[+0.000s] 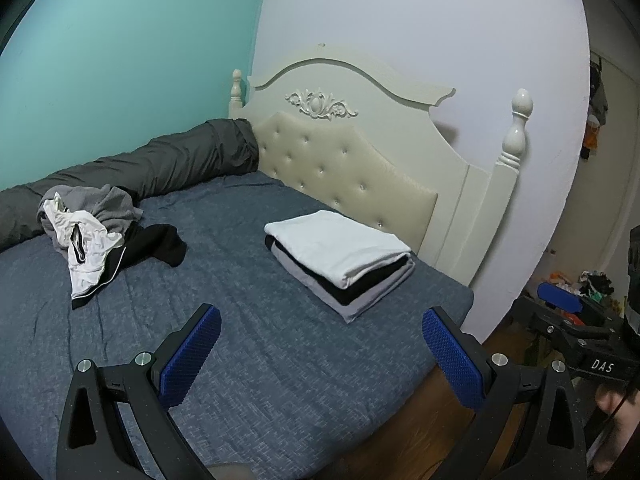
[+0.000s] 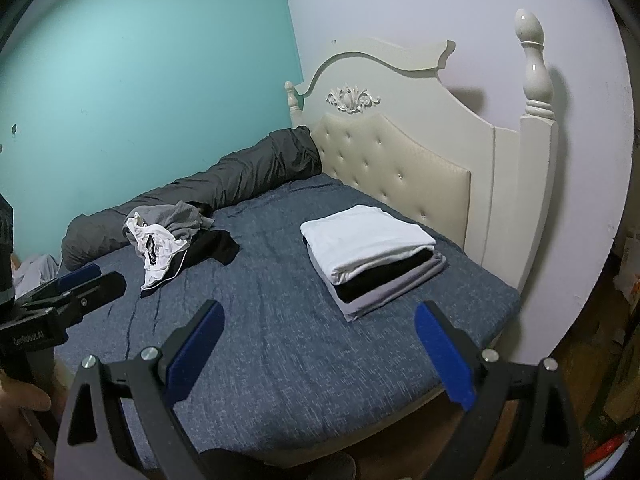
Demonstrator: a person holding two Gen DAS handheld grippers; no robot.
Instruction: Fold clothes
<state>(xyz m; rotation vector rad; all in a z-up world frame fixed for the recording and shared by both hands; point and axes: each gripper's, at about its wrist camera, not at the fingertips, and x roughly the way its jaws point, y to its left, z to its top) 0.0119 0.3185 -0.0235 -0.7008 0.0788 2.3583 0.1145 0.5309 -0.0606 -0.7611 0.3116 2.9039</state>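
A neat stack of folded clothes (image 1: 340, 260) (image 2: 370, 254), white on top, then black and grey, lies on the bed near the headboard. A loose heap of unfolded clothes (image 1: 92, 236) (image 2: 168, 240), grey, white and black, sits at the far left by the wall. My left gripper (image 1: 320, 344) hangs open above the near part of the blue bedspread (image 1: 260, 360), holding nothing. My right gripper (image 2: 320, 340) is open too, above the bedspread (image 2: 280, 352) and short of the stack. In the left wrist view the right gripper (image 1: 560, 312) shows at the right edge; in the right wrist view the left gripper (image 2: 68, 292) shows at the left edge.
A rolled dark grey duvet (image 1: 160, 160) (image 2: 224, 184) runs along the teal wall. A cream tufted headboard (image 1: 352, 160) (image 2: 400, 160) with posts stands behind the stack. Wooden floor (image 1: 420, 420) and clutter (image 1: 588, 284) lie right of the bed.
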